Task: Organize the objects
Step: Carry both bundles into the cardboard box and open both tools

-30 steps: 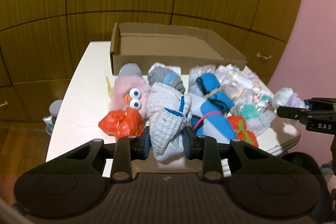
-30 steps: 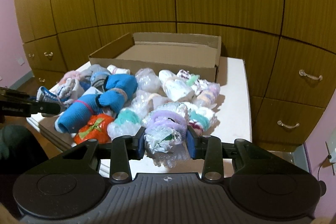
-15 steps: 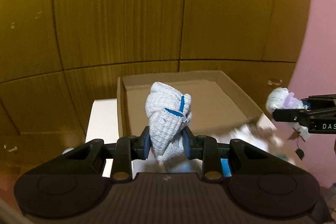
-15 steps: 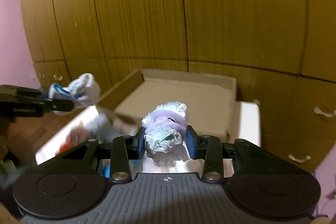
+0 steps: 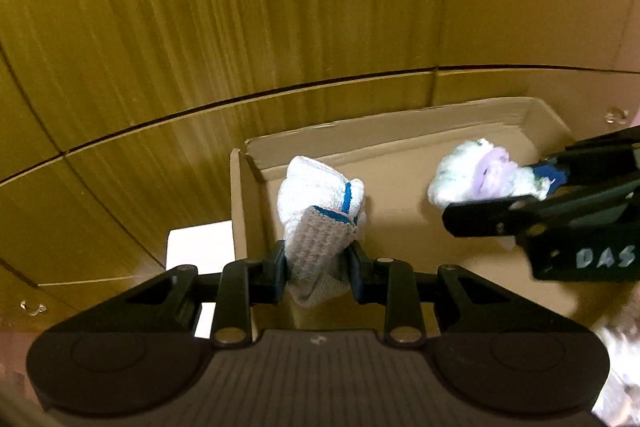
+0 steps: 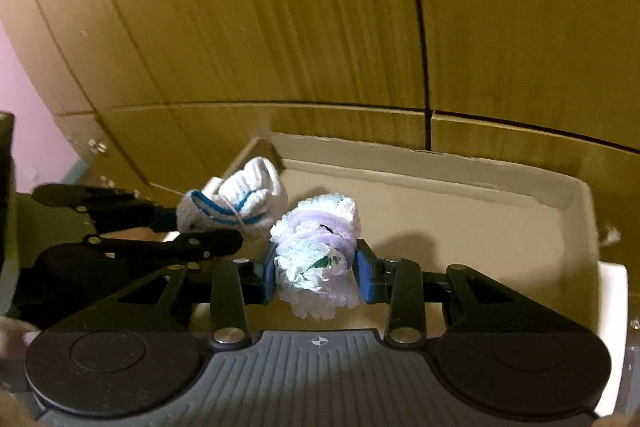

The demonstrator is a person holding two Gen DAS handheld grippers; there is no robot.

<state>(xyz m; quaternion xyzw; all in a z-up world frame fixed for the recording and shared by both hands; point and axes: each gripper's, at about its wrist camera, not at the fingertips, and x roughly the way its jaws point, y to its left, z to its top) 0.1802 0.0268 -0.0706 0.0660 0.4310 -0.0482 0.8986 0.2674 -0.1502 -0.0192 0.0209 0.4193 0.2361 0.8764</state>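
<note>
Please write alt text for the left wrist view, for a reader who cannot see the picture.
The left gripper holds a rolled white sock bundle with blue stripes above an open cardboard box. At the right, the right gripper holds a white and purple sock bundle over the same box, with wooden cupboard doors behind.

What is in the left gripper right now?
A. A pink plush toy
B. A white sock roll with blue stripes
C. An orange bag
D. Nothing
B: the left gripper is clamped on the white sock roll with blue stripes, held over the cardboard box.
</note>
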